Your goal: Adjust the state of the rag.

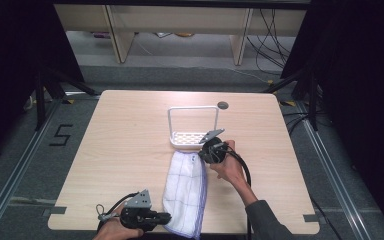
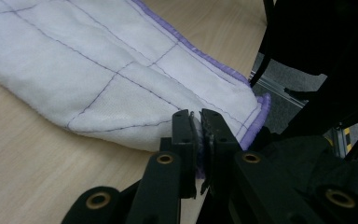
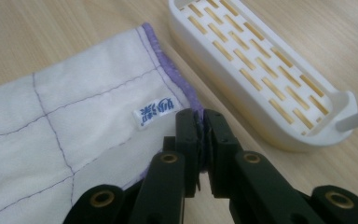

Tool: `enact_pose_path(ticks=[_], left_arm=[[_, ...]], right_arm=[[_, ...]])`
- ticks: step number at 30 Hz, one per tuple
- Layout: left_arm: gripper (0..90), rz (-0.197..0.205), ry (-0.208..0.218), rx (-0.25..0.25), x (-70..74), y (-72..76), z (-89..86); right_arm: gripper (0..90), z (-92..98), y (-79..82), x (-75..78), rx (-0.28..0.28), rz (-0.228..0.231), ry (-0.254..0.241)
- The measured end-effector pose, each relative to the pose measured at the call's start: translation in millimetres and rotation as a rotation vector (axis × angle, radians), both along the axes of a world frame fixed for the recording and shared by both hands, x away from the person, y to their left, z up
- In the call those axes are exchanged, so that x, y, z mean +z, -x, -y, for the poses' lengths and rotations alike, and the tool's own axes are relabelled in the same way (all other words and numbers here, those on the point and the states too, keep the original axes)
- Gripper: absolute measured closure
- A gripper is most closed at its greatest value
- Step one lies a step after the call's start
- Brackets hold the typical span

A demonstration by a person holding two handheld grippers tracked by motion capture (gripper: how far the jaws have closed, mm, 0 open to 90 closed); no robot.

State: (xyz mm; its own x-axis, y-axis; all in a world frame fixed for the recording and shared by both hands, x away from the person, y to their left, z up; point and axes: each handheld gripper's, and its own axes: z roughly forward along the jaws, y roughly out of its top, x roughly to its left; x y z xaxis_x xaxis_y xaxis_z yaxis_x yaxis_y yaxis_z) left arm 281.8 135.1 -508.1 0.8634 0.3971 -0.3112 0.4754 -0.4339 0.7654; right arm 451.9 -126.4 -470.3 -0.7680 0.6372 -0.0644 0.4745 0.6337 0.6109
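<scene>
Cloth (image 2: 98, 70) corner hidden between left gripper (image 2: 199, 122) jaws; cloth cut off at frame's left edge. Label (image 3: 156, 111) print too small to read.

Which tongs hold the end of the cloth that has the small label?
The right tongs, beside the white rack. They pinch the cloth by its blue-printed label; the left tongs hold the plain end.
</scene>
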Motion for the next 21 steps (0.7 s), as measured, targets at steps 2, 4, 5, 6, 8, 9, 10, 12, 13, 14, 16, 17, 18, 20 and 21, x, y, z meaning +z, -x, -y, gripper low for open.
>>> enact_pose_path(ticks=[2, 4, 5, 6, 8, 9, 10, 12, 13, 14, 16, 17, 18, 20, 21], left_arm=[[82.0, -0.006, -0.001, -0.016, -1.5, 0.2, 2.2], [78.8, -0.02, 0.001, -0.024, -3.0, 1.4, 3.8], [75.8, -0.03, 0.011, -0.02, -2.4, 1.8, 3.8], [69.7, -0.043, 0.014, -0.011, -1.5, 2.2, 3.2], [55.5, -0.036, 0.009, 0.017, 1.4, -1.3, -0.3], [50.2, -0.027, 0.001, 0.044, 4.2, -4.4, -3.1], [47.0, -0.019, 0.009, 0.056, 6.3, -7.6, -6.0], [45.1, 0.001, 0.016, 0.099, 11.0, -14.1, -11.0], [42.9, 0.024, 0.004, 0.115, 15.0, -20.8, -15.1], [41.9, 0.034, 0.009, 0.131, 16.6, -25.4, -16.6], [41.5, 0.087, -0.021, 0.177, 20.6, -42.3, -21.1], [41.5, 0.099, -0.034, 0.207, 21.7, -51.1, -22.2], [41.5, 0.116, -0.04, 0.236, 22.4, -60.9, -23.2], [41.5, 0.116, -0.037, 0.28, 24.6, -81.4, -25.5], [41.2, 0.118, -0.056, 0.282, 26.5, -93.8, -27.2]], right_arm=[[85.3, -3.2, -3.4, -2.2, 0.014, 0.008, 0.023], [84.9, -4.3, -6.3, -5.4, 0.029, 0.017, 0.054], [84.4, -4.7, -6.9, -7.9, 0.034, 0.026, 0.073], [83.3, -4.1, -7.9, -11.0, 0.04, 0.022, 0.083], [76.2, -2.0, -7.6, -14.5, 0.001, 0.007, 0.08], [73.9, -0.7, -6.8, -15.2, -0.018, 0.006, 0.073], [69.6, 1.7, -5.6, -14.6, -0.032, -0.004, 0.063], [66.4, 6.4, -3.0, -12.2, -0.079, 0.0, 0.061], [64.8, 9.7, -2.6, -11.0, -0.092, 0.007, 0.031], [62.7, 14.0, -0.8, -7.7, -0.122, 0.026, 0.019], [59.6, 18.8, 0.2, -4.3, -0.153, 0.024, 0.006], [58.1, 21.0, 0.3, -1.4, -0.157, 0.007, 0.013], [56.5, 22.8, 0.1, -0.8, -0.165, -0.002, 0.005], [53.2, 23.9, -0.9, -1.2, -0.181, -0.005, -0.013], [52.3, 23.9, -1.2, -1.4, -0.187, -0.013, -0.026]])
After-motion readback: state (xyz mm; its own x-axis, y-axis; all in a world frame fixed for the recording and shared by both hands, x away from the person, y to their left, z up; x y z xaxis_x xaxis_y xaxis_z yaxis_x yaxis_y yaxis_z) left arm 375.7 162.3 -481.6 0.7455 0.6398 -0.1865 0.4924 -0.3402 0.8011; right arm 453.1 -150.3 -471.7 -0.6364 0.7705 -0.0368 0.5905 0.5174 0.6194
